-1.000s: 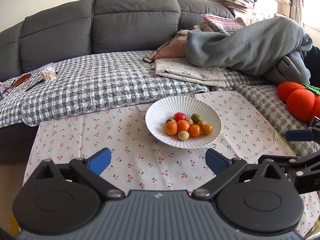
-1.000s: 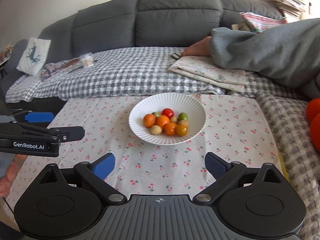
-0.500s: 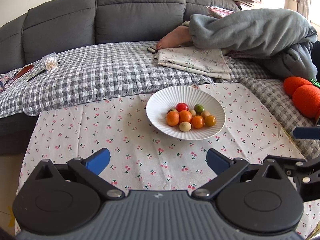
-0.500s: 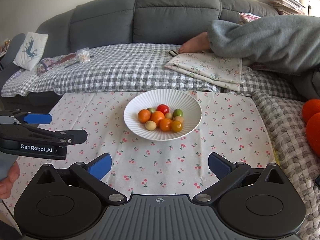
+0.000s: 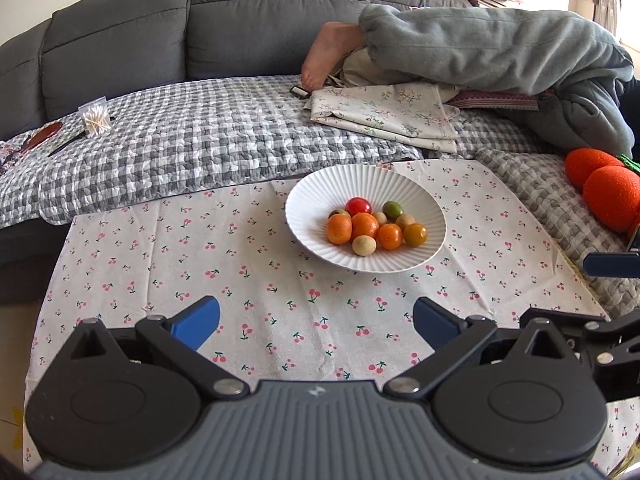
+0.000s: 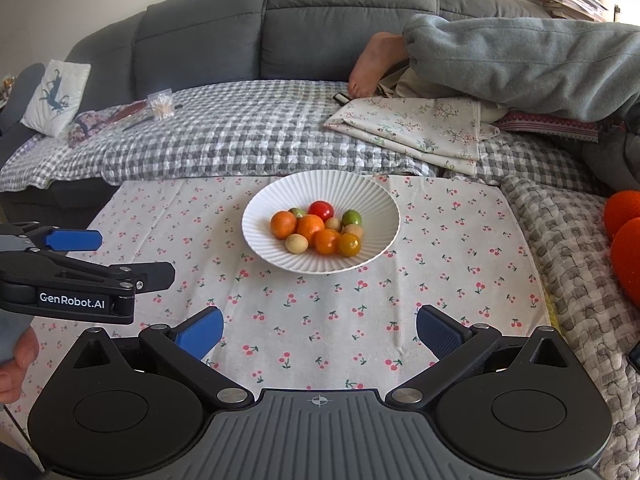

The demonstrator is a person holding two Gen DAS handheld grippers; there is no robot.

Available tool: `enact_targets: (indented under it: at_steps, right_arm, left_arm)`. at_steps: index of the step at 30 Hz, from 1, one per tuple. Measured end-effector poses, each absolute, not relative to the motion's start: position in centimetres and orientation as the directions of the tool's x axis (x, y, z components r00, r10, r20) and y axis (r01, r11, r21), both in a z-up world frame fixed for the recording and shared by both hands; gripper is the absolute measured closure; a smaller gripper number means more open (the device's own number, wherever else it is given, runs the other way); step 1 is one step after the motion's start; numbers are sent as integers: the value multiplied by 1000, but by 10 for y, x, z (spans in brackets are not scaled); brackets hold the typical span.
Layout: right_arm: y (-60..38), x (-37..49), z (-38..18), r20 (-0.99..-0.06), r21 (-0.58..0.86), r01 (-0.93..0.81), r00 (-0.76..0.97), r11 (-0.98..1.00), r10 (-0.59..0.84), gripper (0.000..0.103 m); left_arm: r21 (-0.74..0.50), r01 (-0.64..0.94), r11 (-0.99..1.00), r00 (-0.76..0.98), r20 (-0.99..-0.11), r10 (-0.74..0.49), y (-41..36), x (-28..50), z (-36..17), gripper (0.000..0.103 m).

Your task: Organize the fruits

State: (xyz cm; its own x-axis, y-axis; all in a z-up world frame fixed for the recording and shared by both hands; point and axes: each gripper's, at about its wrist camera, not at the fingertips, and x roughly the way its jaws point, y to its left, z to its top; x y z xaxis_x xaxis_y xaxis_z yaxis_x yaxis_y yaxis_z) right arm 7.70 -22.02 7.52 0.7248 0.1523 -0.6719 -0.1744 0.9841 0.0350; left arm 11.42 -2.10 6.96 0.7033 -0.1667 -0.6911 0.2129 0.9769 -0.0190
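Fruits [image 5: 370, 226] untouched; left gripper [image 5: 316, 322] and right gripper [image 6: 319, 330] gape empty.

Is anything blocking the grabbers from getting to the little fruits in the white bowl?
Nothing visible does. Between the open left gripper, the open right gripper and the fruits in the white bowl lies only bare cherry-print cloth.

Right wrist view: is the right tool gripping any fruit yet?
No, the right tool is open and empty over the cherry-print cloth, with all the fruit lying in the white ribbed plate.
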Motion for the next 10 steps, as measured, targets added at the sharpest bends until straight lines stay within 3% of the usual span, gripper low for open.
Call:
enact_targets:
  at_steps: [10]
  right_arm:
    - [-219, 77, 74, -671, 25, -173, 727, 985, 145, 0]
  left_arm:
    - [-13, 226, 974, 705, -688, -173, -24, 113, 69, 1]
